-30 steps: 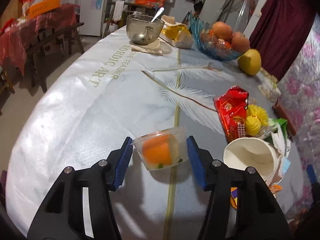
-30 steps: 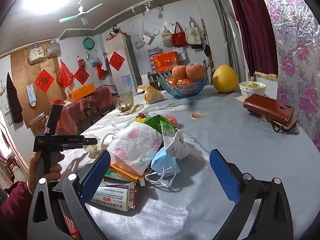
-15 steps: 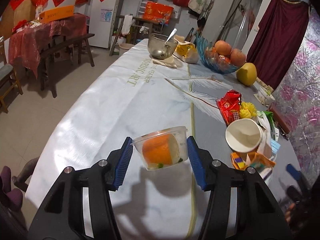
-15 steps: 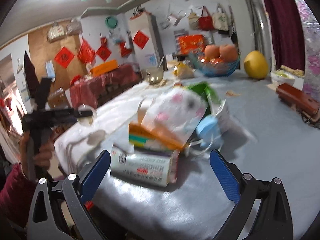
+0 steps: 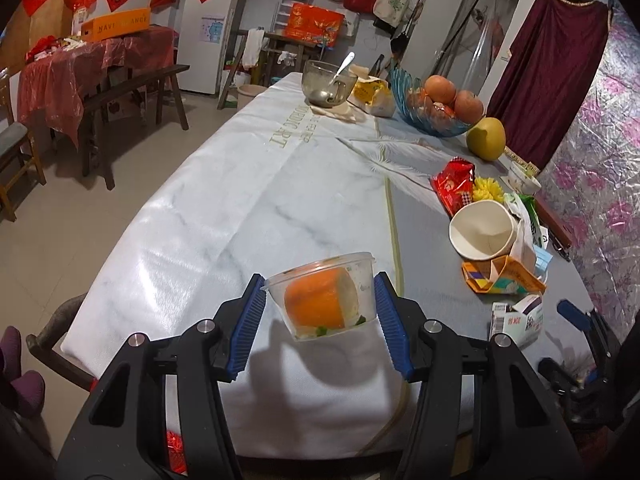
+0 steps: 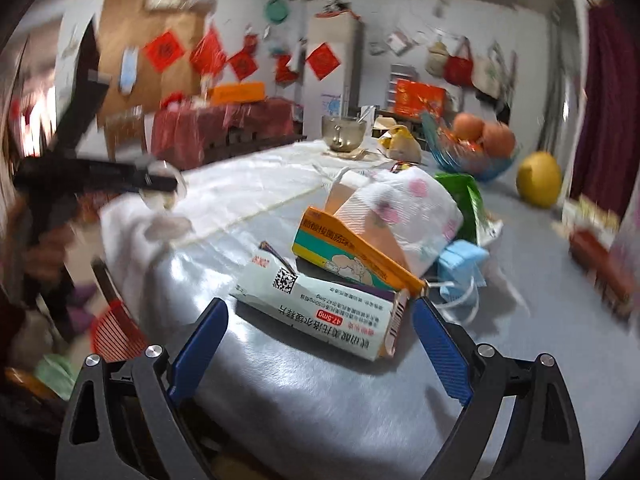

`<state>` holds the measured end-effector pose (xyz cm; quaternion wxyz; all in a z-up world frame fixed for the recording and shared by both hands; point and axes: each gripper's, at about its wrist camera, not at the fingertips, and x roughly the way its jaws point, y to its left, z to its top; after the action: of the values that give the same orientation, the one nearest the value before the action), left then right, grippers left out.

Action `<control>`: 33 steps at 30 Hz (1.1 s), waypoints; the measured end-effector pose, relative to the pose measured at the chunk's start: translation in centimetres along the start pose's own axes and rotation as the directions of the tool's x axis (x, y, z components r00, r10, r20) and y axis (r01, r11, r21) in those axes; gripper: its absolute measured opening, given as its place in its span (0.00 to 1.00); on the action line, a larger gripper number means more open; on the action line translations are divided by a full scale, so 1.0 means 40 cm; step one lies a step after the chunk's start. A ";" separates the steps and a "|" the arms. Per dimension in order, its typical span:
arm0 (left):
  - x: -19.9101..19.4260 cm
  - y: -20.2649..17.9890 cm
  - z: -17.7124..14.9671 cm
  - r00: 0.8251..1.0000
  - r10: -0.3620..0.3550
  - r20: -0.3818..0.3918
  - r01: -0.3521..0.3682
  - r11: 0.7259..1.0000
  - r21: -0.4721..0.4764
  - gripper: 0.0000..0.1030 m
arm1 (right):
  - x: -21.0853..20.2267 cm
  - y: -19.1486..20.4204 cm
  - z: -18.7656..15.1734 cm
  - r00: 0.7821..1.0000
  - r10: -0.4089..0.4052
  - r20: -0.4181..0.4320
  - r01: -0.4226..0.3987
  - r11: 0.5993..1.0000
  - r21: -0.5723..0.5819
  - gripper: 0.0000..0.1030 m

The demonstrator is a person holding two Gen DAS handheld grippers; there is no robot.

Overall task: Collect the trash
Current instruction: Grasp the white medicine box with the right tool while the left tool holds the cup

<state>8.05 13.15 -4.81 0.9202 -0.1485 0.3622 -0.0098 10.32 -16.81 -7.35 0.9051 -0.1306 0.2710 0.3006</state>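
My left gripper (image 5: 320, 300) is shut on a clear plastic cup (image 5: 324, 296) with an orange lump inside, held in the air over the near end of the table. My right gripper (image 6: 319, 306) hangs low over the trash pile. Its jaws are closing around a white medicine box (image 6: 320, 312) that lies flat between them, and the pads stand clear of it. Behind the box lie an orange-and-yellow carton (image 6: 352, 248), a crumpled floral paper (image 6: 404, 208) and a blue face mask (image 6: 460, 260). A paper cup (image 5: 480, 232) and a red snack wrapper (image 5: 452, 188) lie on the pile's far side.
At the far end of the table (image 5: 248, 200) stand a glass mug with a spoon (image 5: 328, 84), a blue fruit bowl (image 5: 436, 108) and a yellow pomelo (image 5: 486, 138). A brown wallet (image 6: 600, 256) lies at the right. A red basket (image 6: 116, 332) sits below the table's near edge.
My left gripper has drawn back along the table toward its near end with the cup in it. My right gripper rolled, sank toward the white box, and its jaws narrowed a little.
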 end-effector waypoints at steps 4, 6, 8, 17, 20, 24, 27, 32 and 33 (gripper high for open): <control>0.003 0.007 -0.013 1.000 -0.004 -0.006 0.004 1.000 -0.010 0.53 | 0.056 0.023 0.027 0.999 -0.024 -0.048 0.020 0.996 -0.085 0.80; 0.004 0.012 -0.016 1.000 -0.014 -0.006 0.014 1.000 -0.024 0.53 | 0.081 0.043 0.042 0.995 -0.076 -0.059 0.068 0.990 -0.120 0.70; 0.004 0.017 -0.018 1.000 -0.027 -0.004 0.027 0.999 -0.036 0.53 | 0.109 0.047 0.066 0.991 -0.106 -0.082 0.096 0.989 -0.113 0.56; 0.000 0.049 -0.026 0.998 -0.056 0.000 0.056 0.996 -0.075 0.53 | 0.063 -0.028 0.103 0.989 0.144 -0.011 -0.141 0.978 0.153 0.38; 0.005 0.045 -0.029 0.999 -0.048 -0.004 0.048 0.997 -0.066 0.53 | 0.059 -0.037 0.103 0.984 0.178 -0.016 -0.172 0.965 0.199 0.38; 0.004 0.037 -0.031 0.999 -0.047 -0.004 0.047 0.997 -0.059 0.53 | 0.103 -0.037 0.076 0.977 0.202 -0.066 -0.181 0.953 0.244 0.40; 0.004 0.035 -0.031 0.999 -0.046 -0.003 0.046 0.997 -0.059 0.53 | 0.100 -0.029 0.076 0.980 0.189 -0.056 -0.170 0.955 0.243 0.40; 0.007 0.034 -0.031 0.999 -0.044 -0.003 0.044 0.997 -0.056 0.54 | 0.109 -0.017 0.074 0.984 0.173 -0.052 -0.156 0.960 0.232 0.40; 0.009 0.035 -0.032 0.999 -0.048 -0.007 0.047 0.997 -0.060 0.54 | 0.108 -0.017 0.073 0.984 0.172 -0.045 -0.156 0.957 0.243 0.40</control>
<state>7.35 14.11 -6.33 0.9134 -0.1843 0.3624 -0.0215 14.86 -14.14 -7.35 0.8767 -0.0077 0.3447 0.3354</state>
